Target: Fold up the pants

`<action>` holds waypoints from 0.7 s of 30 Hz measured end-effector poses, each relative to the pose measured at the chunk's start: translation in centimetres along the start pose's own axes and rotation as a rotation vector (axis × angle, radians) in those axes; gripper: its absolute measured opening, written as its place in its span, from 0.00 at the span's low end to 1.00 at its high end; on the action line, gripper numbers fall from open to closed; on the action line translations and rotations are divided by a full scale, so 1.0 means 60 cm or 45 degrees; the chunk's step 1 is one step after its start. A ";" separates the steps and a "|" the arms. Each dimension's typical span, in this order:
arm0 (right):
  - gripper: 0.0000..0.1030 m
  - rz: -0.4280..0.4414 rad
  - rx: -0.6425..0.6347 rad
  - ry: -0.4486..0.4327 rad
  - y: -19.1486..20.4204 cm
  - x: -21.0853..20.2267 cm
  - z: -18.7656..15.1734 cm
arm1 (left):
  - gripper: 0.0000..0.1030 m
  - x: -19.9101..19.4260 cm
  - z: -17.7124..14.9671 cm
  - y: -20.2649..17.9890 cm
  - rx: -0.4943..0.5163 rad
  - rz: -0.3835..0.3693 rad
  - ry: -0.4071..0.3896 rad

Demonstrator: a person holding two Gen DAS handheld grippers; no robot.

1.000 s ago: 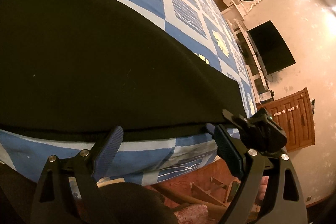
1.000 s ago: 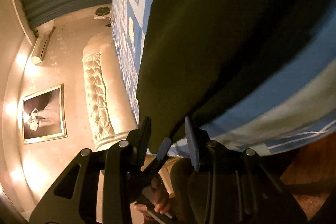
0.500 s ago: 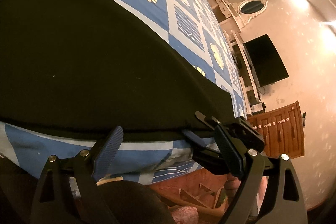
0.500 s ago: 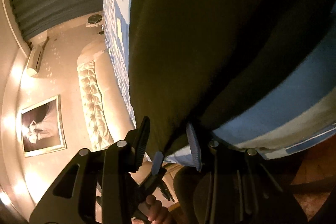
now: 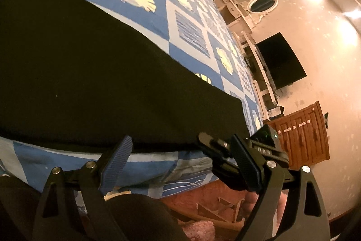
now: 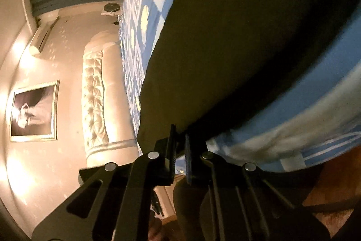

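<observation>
Left wrist view: black pants (image 5: 94, 73) spread flat on bed's blue patterned bedspread (image 5: 187, 28), near hem along bed edge, handy for corner pick-up. Left tongs (image 5: 180, 159) released, jaws wide apart, hovering just short of hem, gripping nothing; likely lining up on near edge. Right tongs (image 6: 179, 148) clenched on corner of pants (image 6: 248, 42), dark cloth between nearly closed pads. Judgement: one corner pinned, other awaiting grasp, so fold can lift evenly.

Black pants (image 5: 94, 73) on a bedspread (image 5: 185, 22) of blue and white squares – cream leaf prints; brown wooden cabinet (image 5: 304, 134); ribbed blue pads (image 5: 115, 159).
</observation>
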State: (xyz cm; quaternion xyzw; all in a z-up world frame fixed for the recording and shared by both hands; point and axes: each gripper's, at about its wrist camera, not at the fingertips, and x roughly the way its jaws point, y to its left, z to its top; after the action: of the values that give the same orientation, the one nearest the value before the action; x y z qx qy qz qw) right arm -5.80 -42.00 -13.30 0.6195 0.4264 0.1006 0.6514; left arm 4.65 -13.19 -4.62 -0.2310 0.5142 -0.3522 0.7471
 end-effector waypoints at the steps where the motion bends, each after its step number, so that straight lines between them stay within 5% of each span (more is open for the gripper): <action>1: 0.06 -0.025 0.010 0.008 -0.009 -0.001 -0.002 | 0.85 0.001 0.000 0.001 0.011 0.011 -0.002; 8: 0.11 -0.070 0.072 -0.045 -0.038 -0.024 0.005 | 0.85 0.030 -0.005 0.037 0.018 0.106 0.070; 11: 0.27 -0.074 0.124 -0.194 -0.051 -0.080 0.013 | 0.85 0.032 -0.005 0.046 0.034 0.084 0.068; 16: 0.27 -0.023 0.295 -0.420 -0.103 -0.186 0.046 | 0.85 0.032 -0.004 0.046 0.033 0.090 0.069; 21: 0.27 -0.005 0.322 -0.489 -0.118 -0.226 0.071 | 0.85 0.032 -0.005 0.045 0.034 0.094 0.071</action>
State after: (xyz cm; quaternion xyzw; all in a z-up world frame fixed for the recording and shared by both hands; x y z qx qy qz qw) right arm -14.08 -55.54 -14.34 0.7032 0.3050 -0.0747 0.6379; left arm 5.58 -12.91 -7.81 -0.1917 0.5383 -0.3375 0.7480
